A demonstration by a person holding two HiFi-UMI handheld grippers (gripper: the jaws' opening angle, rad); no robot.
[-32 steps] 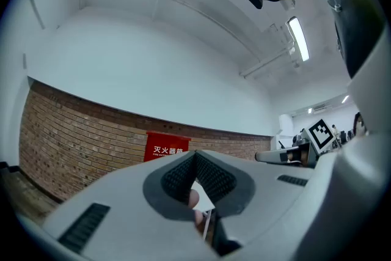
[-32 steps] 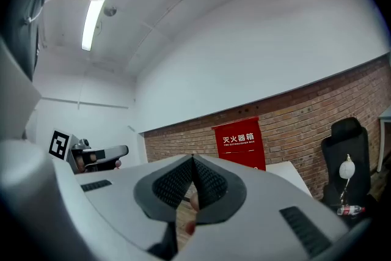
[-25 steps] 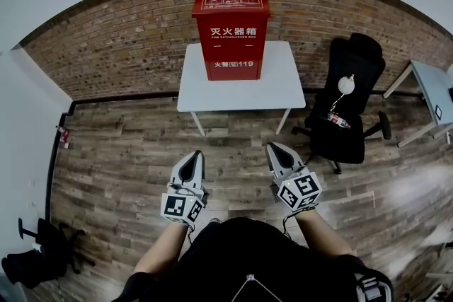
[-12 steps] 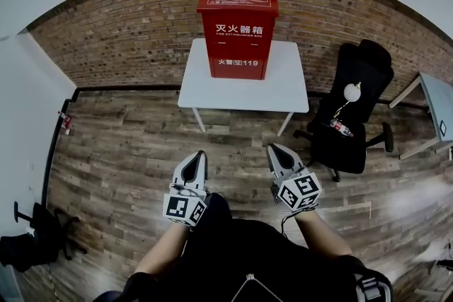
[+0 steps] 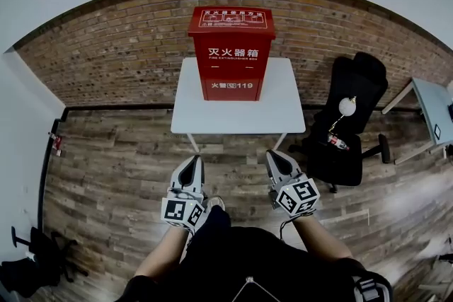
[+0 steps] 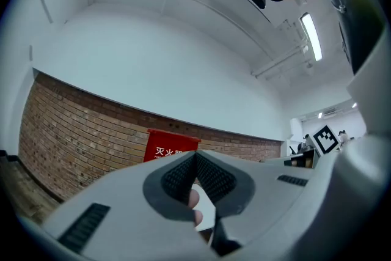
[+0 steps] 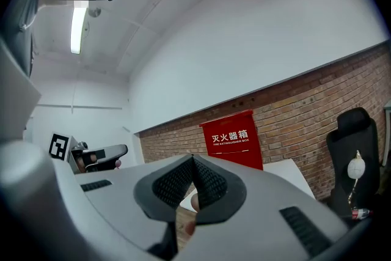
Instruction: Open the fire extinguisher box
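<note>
Floorboards of dark wood fill the left of the head view, with a black bag lying in the far lower-left corner. Next comes the left tongs, held low in front of the person and pointing ahead toward the bench. Its own view shows the two jaws clenched tip to tip with nothing between them. Ahead, in the middle, a white bench stands against a brick wall. The red fire extinguisher box sits on it, toward the back edge and about centred from side to side. The box stands upright, its long axis vertical. Its front, with white lettering, is turned straight toward the person, and its lid is shut on top. Both tongs are well apart from it, with bare floor and the front part of the bench between. The right tongs is held about level with the left one and a little to its right. It also points toward the bench, and its jaws are likewise pressed together and empty. Farther right a black office chair stands beside the bench, with a white round object and a small bottle on it. A grey desk shows at the right edge.
</note>
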